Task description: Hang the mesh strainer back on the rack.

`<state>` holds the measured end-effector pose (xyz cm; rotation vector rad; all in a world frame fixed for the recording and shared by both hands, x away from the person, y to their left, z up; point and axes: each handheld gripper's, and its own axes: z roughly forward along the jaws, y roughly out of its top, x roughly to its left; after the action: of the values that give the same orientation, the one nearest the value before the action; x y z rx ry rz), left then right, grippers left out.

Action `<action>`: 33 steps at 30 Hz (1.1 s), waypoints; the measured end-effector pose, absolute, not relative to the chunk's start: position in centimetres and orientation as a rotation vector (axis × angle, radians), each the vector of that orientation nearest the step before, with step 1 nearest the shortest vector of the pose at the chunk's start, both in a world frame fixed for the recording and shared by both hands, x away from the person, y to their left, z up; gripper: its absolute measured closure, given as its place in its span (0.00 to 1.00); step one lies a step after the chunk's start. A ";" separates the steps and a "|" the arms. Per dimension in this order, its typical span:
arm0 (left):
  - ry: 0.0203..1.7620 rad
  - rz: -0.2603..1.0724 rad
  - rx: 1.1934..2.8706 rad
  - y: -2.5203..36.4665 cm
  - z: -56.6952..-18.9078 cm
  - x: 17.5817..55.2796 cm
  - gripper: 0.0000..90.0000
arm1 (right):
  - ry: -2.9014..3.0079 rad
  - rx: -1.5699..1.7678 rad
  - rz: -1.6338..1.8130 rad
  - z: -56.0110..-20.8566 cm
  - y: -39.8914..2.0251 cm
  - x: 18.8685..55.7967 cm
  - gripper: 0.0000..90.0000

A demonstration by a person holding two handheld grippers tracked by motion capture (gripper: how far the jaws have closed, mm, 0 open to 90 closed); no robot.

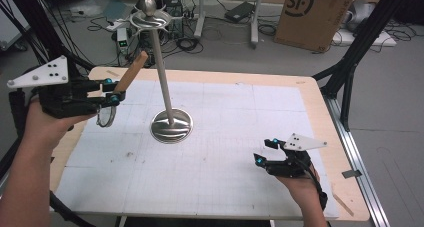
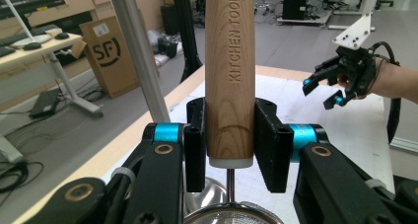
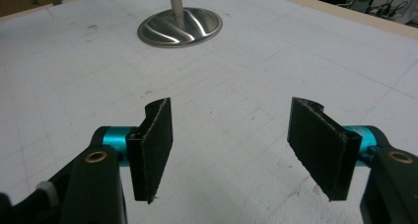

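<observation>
My left gripper (image 1: pixel 114 92) is shut on the wooden handle (image 1: pixel 131 72) of a small strainer, held above the table's left edge. The handle (image 2: pixel 229 76) stands up between the pads and reads "KITCHEN TOOL". The strainer's metal mesh ring (image 1: pixel 105 116) hangs below the jaws, and its rim (image 2: pixel 231 215) shows at the bottom of the left gripper view. A tall steel stand (image 1: pixel 162 77) with a round base (image 1: pixel 171 125) and hooks at its top (image 1: pixel 149 17) rises just right of the handle. My right gripper (image 1: pixel 265 151) rests low at the front right, open and holding nothing (image 3: pixel 236 145).
A white gridded mat (image 1: pixel 225 152) covers the wooden table (image 1: pixel 320 102). Black frame legs (image 1: pixel 350 62) stand at the right rear, and a cardboard box (image 1: pixel 312 12) and cables lie on the floor behind. The stand's base (image 3: pixel 180 25) lies ahead of the right gripper.
</observation>
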<state>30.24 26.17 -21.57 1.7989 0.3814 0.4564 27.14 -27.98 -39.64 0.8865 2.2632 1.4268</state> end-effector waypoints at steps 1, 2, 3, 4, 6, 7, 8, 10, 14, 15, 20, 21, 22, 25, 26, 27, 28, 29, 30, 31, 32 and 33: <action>0.382 0.462 1.792 26.2 -21.3 30.2 0.76 | 2.266 0.889 1.428 -39.6 -28.0 27.1 0.37; 0.380 0.466 1.793 26.3 -21.0 30.2 0.76 | 2.269 0.890 1.427 -39.7 -27.9 27.1 0.37; 0.381 0.472 1.794 26.4 -20.8 30.2 0.76 | 2.267 0.886 1.426 -39.7 -27.9 27.1 0.37; 0.383 0.478 1.793 26.5 -20.6 30.3 0.76 | 2.266 0.888 1.428 -39.7 -27.9 27.1 0.37; 0.389 0.487 1.789 26.6 -20.3 30.4 0.76 | 2.267 0.884 1.426 -39.7 -27.9 27.2 0.37; 0.394 0.491 1.785 26.7 -20.1 30.5 0.76 | 2.268 0.885 1.430 -39.6 -27.9 27.1 0.37; 0.398 0.497 1.782 26.8 -20.0 30.5 0.76 | 2.268 0.890 1.429 -39.6 -27.9 27.1 0.37; 0.402 0.507 1.775 27.0 -19.7 30.7 0.76 | 2.264 0.889 1.431 -39.6 -27.9 27.1 0.37; 0.427 0.523 1.763 27.2 -19.5 30.9 0.76 | 2.266 0.888 1.430 -39.6 -28.0 27.1 0.37; 0.433 0.524 1.758 27.2 -19.4 31.0 0.76 | 2.269 0.889 1.427 -39.7 -28.0 27.1 0.37; 0.457 0.537 1.760 27.2 -19.3 31.4 0.76 | 2.272 0.887 1.428 -39.8 -27.9 27.2 0.37; 0.459 0.540 1.764 27.1 -19.2 31.5 0.76 | 2.270 0.882 1.427 -39.8 -27.9 27.2 0.37; 0.460 0.541 1.766 27.0 -19.2 31.6 0.76 | 2.272 0.886 1.428 -39.8 -27.9 27.2 0.37; 0.466 0.548 1.771 26.7 -19.1 31.8 0.76 | 2.272 0.891 1.432 -39.8 -27.9 27.2 0.37; 0.469 0.551 1.774 26.6 -19.1 31.9 0.76 | 2.270 0.891 1.429 -39.7 -28.0 27.2 0.37; 0.473 0.551 1.773 26.6 -19.1 32.1 0.76 | 2.269 0.889 1.429 -39.8 -28.0 27.2 0.37; 0.478 0.555 1.774 26.5 -19.2 32.2 0.76 | 2.267 0.892 1.434 -39.8 -28.0 27.2 0.37; 0.481 0.554 1.774 26.4 -19.2 32.3 0.76 | 2.265 0.888 1.432 -39.8 -28.0 27.2 0.37; 0.485 0.556 1.775 26.4 -19.2 32.4 0.76 | 2.268 0.888 1.433 -39.8 -28.0 27.2 0.37; 0.492 0.558 1.775 26.4 -19.3 32.5 0.76 | 2.268 0.889 1.432 -39.8 -28.0 27.2 0.37; 0.496 0.559 1.776 26.3 -19.3 32.6 0.76 | 2.266 0.886 1.432 -39.8 -28.0 27.2 0.37; 0.502 0.559 1.772 26.3 -19.3 32.7 0.76 | 2.266 0.887 1.434 -39.8 -28.0 27.2 0.37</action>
<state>32.75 26.33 -19.35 1.7723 0.5018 0.5585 27.18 -28.04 -39.76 0.8875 2.2661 1.4338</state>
